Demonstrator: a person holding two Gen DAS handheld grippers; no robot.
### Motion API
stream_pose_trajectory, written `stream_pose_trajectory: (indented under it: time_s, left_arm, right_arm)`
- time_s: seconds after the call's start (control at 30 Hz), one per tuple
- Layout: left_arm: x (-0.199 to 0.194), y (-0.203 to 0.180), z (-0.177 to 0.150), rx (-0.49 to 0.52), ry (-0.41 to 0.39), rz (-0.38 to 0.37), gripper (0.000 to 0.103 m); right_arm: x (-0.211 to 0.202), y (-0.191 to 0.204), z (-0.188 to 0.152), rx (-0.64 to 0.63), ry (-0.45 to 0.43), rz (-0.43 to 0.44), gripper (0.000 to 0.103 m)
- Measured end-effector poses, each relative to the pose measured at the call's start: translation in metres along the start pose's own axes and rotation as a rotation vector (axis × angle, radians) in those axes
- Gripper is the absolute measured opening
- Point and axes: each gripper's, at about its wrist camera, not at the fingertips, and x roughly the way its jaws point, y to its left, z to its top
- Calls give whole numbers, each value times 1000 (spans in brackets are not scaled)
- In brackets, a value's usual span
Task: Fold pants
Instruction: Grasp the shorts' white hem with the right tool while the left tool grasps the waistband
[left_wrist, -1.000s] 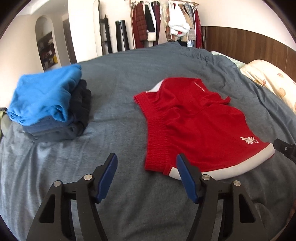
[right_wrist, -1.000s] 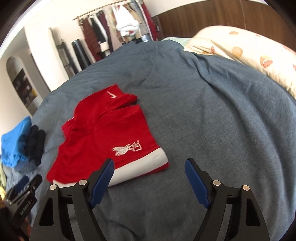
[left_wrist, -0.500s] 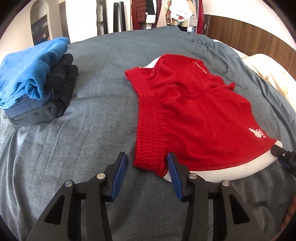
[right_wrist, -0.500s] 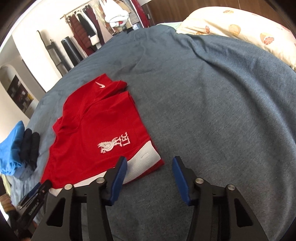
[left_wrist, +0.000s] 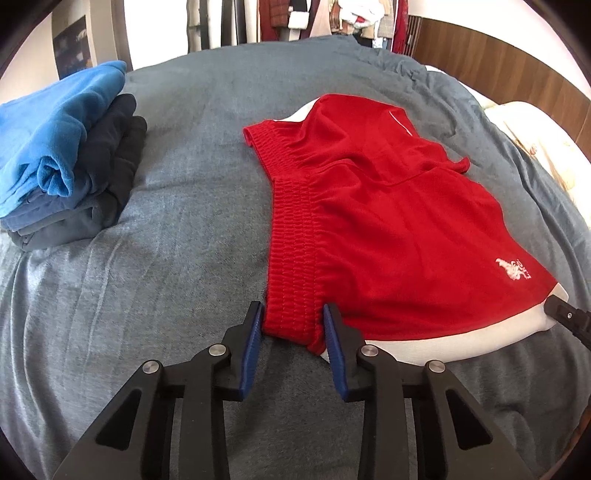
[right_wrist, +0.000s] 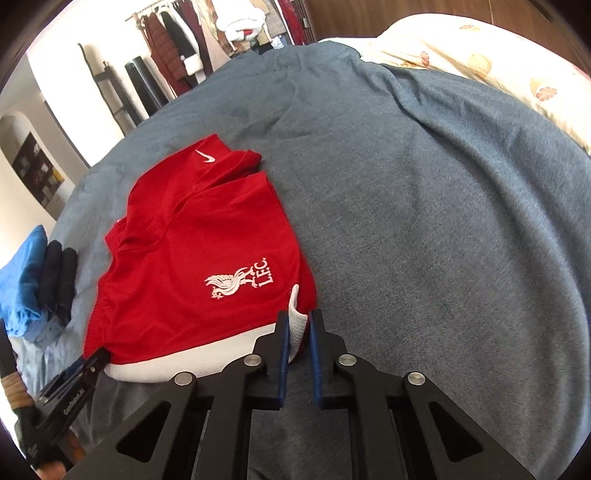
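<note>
On the far left of the left wrist view a stack of folded clothes (left_wrist: 62, 155), blue on top of darker pieces, sits on the grey-blue bedspread (left_wrist: 184, 240), well apart from the red shorts (left_wrist: 388, 229) spread flat in the middle of the bed. A second ago both tools hung back with their jaws wide; over the last second each has come forward and narrowed. The left gripper (left_wrist: 293, 314) now has its blue pads either side of the near end of the ribbed waistband (left_wrist: 295, 251), jaws half-narrowed with a gap showing, so it brackets the cloth but does not yet pinch it. The right gripper (right_wrist: 298, 321) has closed to a narrow gap around the near corner of the white hem (right_wrist: 207, 354), which bunches up between the pads; it looks gripped. That suggests the first fold is about to start, with the near edge due to be lifted and carried over the far one. The left camera shows the waistband and the right tool's tip at the hem, but not its jaws; the right camera shows that pinch, the crest (right_wrist: 240, 282), the small swoosh and the floral pillow (right_wrist: 480, 62).
</note>
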Motion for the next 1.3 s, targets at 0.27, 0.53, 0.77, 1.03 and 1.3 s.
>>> stream_pose_trajectory:
  time_s: [0.27,0.53,0.77,1.03,1.3]
  left_arm:
    - [-17,1,31,-19,117,11,31]
    - [-30,-3,59,-37,222,28,30]
    - [-33,0,90,-73,249,2,25]
    - [-19,10,133,-126,249,-43,10]
    - [-11,22,161,-203,263,-101,10]
  right_arm:
    - [-19,17,32,3,77,-37,10]
    - [-45,34,73,17,115,-44,10]
    - [-46,41,102,42,135,-6,10]
    - [-34,63,148,48,130,12,10]
    - [-14,88,186,14,133,38,9]
